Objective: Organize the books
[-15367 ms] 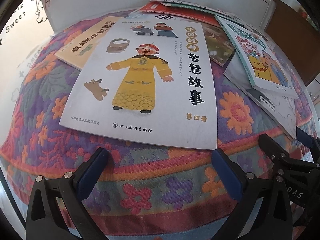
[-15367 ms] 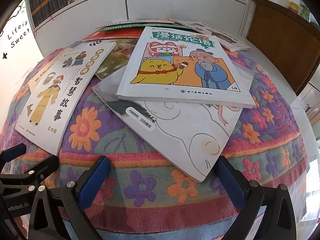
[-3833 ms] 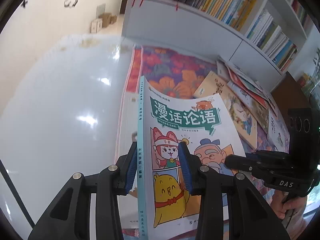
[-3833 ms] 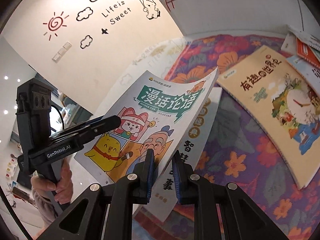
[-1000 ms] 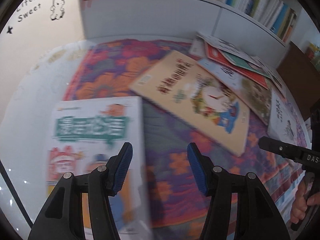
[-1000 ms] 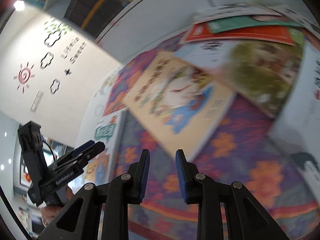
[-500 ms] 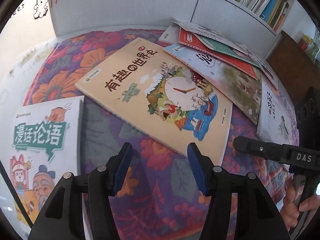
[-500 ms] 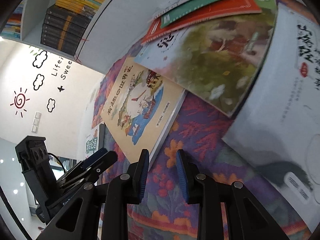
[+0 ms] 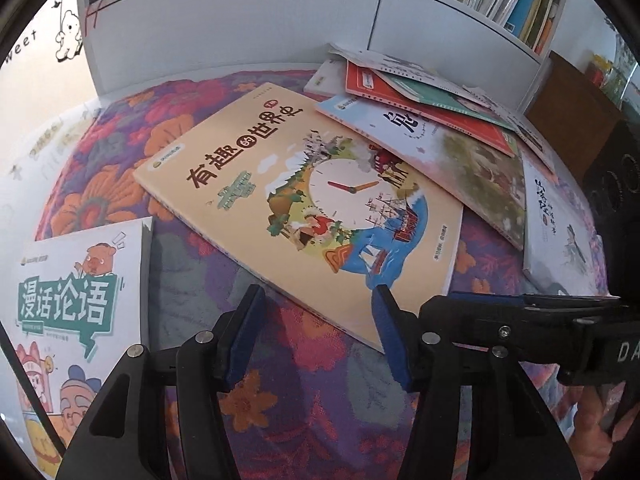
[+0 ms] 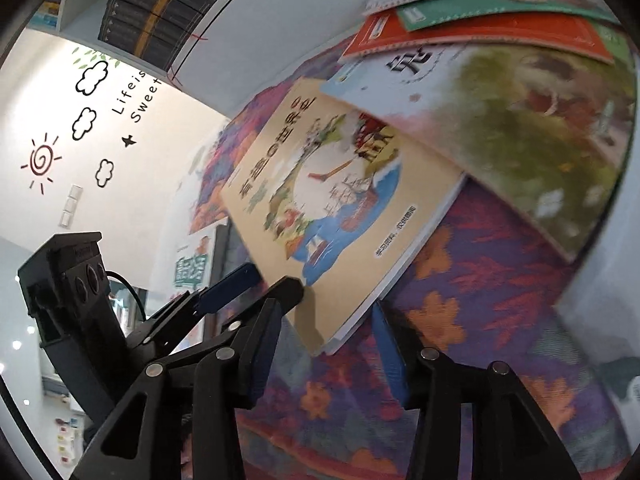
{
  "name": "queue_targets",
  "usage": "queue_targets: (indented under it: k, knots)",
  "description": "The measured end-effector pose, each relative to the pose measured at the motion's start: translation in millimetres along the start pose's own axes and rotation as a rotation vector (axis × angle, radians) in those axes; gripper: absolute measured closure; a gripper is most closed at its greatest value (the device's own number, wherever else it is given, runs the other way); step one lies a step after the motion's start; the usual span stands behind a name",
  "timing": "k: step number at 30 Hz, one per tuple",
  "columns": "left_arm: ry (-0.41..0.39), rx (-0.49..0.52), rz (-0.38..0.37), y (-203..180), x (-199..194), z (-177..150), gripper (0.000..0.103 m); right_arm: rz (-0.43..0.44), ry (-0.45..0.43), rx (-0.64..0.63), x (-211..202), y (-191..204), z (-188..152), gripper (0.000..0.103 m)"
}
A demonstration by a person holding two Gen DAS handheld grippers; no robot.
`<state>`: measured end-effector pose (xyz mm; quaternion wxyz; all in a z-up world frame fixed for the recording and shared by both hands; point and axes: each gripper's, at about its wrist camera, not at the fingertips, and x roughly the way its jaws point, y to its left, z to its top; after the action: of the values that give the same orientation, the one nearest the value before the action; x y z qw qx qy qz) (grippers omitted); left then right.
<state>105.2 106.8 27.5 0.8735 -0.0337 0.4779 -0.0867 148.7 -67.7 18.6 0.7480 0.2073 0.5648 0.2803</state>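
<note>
Tongs of the left hand [image 9: 316, 332] were held spread wide just above the floral cloth [image 9: 320, 420], the near corner of the beige clock book [image 9: 304, 216] lying between their blue pads with nothing gripped; the right tongs [image 10: 324, 344] were likewise spread, the same book's near corner being framed between their pads, though contact could not be judged through the blur. The clock book was laid flat and askew on the cloth-covered bench, its far right corner being overlapped by a pale blue picture book [image 9: 440, 152]; upon that book a red book [image 9: 420, 100], a green book [image 9: 448, 100] and loose white booklets [image 9: 384, 62] were fanned toward the white bookcase [image 9: 240, 20]. A white comic book with a green title banner [image 9: 76, 304] was seen flat at the left edge of the cloth, well apart from the fan; a white book with black calligraphy [image 9: 560, 232] was seen at the right, beside the picture book. From the left wrist view the right tongs were seen entering low from the right.
</note>
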Motion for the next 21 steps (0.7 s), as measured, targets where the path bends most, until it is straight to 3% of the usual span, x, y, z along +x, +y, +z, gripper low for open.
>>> queue_targets:
  k: [4,7,9,11,16,19,21]
  knots:
    - [-0.003,0.04,-0.002,-4.6,-2.3,-3.1,0.057,0.083,0.039,0.046,3.3,-9.1,1.8,0.061]
    - [0.043,0.087,-0.102,-19.3,0.6,-9.5,0.054,0.176,0.054,0.101,4.1,-21.3,3.1,0.06]
    - [0.044,0.156,-0.083,-33.7,2.6,-13.4,0.054,0.223,0.064,0.128,8.2,-26.0,4.0,0.06]
    - [0.022,0.211,-0.032,-43.8,2.7,-17.2,0.054,0.19,0.065,0.104,10.3,-20.6,1.0,0.06]
    - [0.045,0.072,-0.139,-18.8,2.0,-10.8,0.052,0.085,-0.002,0.086,-6.3,-19.9,3.3,0.06]
    - [0.044,0.063,-0.133,-14.4,1.2,-11.2,0.052,0.008,-0.073,0.111,-17.3,-29.6,11.0,0.06]
    - [0.042,0.069,-0.125,-16.7,1.8,-11.5,0.051,0.015,-0.089,0.141,-17.7,-35.6,16.0,0.062]
